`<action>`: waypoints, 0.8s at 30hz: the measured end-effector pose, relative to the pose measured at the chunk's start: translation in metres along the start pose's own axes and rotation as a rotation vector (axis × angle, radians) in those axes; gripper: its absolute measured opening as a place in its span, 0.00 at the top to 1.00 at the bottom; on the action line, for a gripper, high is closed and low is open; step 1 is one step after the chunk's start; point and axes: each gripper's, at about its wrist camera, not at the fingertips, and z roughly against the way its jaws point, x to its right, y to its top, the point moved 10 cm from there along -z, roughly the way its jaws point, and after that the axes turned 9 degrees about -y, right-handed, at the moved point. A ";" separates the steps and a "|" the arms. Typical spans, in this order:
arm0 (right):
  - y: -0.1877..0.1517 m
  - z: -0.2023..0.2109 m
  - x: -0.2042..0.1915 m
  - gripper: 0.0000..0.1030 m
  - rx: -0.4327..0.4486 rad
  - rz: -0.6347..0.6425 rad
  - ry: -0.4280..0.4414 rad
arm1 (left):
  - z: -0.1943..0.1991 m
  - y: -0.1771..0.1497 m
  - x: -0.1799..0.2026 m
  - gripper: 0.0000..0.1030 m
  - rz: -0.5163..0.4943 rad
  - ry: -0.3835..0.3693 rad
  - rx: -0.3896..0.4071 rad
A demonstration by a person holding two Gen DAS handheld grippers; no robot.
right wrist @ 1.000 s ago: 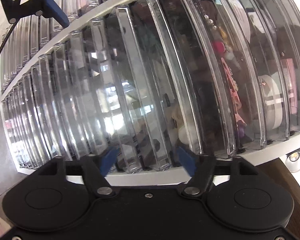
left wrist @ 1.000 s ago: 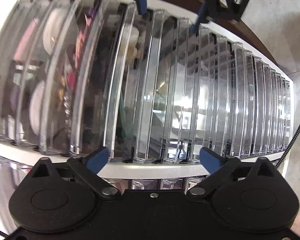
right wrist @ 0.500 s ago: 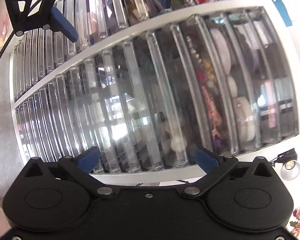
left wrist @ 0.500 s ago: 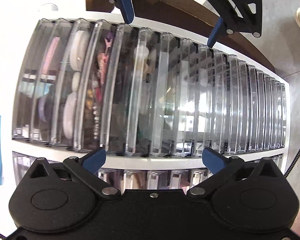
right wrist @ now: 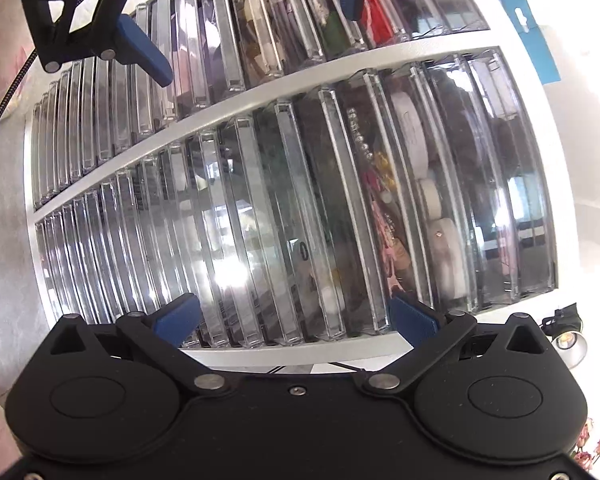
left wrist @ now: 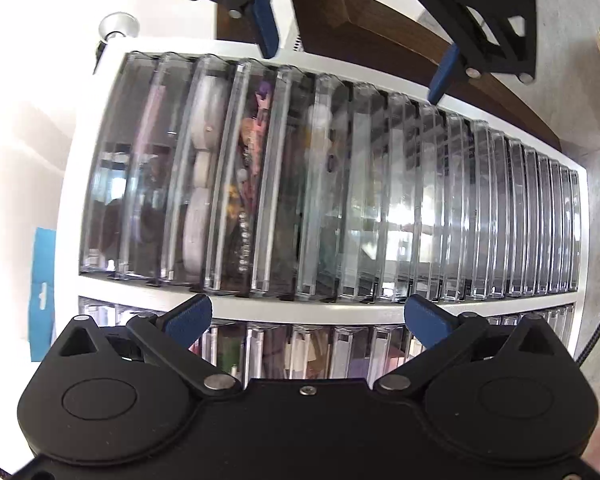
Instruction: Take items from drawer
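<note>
Over the last second both tongs have drawn back from the drawer unit (left wrist: 340, 304), so the clear fronts that filled each view now sit farther off and the white frame shows all round. The left tongs (left wrist: 308, 316) stand with their blue-padded fingers wide apart, holding nothing, and hover over the white divider between the two rows of clear drawers (left wrist: 380, 200). The right tongs (right wrist: 296, 318) are likewise spread and empty, poised near the edge of the nearer row in their view. Each tool shows at the far side of the other's view: the right tongs (left wrist: 356, 68) beyond the unit, and the left tongs (right wrist: 256, 28) above the farther row. All the drawers appear pushed in, their fronts in line. The items lie inside, seen through the plastic: white round pads (left wrist: 198, 184) in one drawer, a string of beads and small coloured trinkets (left wrist: 248, 184) in the next, with darker contents I cannot make out beside them. In the right wrist view the same white pads (right wrist: 428, 200) and beads (right wrist: 364, 148) lie right of centre. A blue tag (left wrist: 42, 292) lies on the white surface left of the unit, and a small lamp (right wrist: 568, 340) stands near its corner.
</note>
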 end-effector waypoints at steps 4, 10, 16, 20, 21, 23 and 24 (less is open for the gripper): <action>0.005 0.013 0.024 0.00 -0.029 -0.081 0.021 | 0.018 0.001 -0.020 0.00 0.080 0.009 0.006; 0.018 0.029 0.070 0.00 -0.081 -0.213 0.052 | 0.057 -0.003 -0.056 0.00 0.272 -0.020 0.006; 0.022 0.052 0.114 0.00 -0.127 -0.434 0.129 | 0.096 -0.004 -0.094 0.00 0.503 -0.069 0.073; 0.021 0.076 0.136 0.00 -0.129 -0.505 0.139 | 0.114 -0.005 -0.112 0.00 0.629 -0.112 0.106; 0.016 0.082 0.134 0.00 -0.124 -0.513 0.136 | 0.117 -0.005 -0.115 0.00 0.653 -0.127 0.113; 0.010 0.097 0.136 0.00 -0.112 -0.540 0.139 | 0.125 -0.005 -0.119 0.00 0.695 -0.154 0.128; 0.003 0.102 0.137 0.00 -0.111 -0.567 0.148 | 0.128 -0.006 -0.122 0.00 0.717 -0.166 0.134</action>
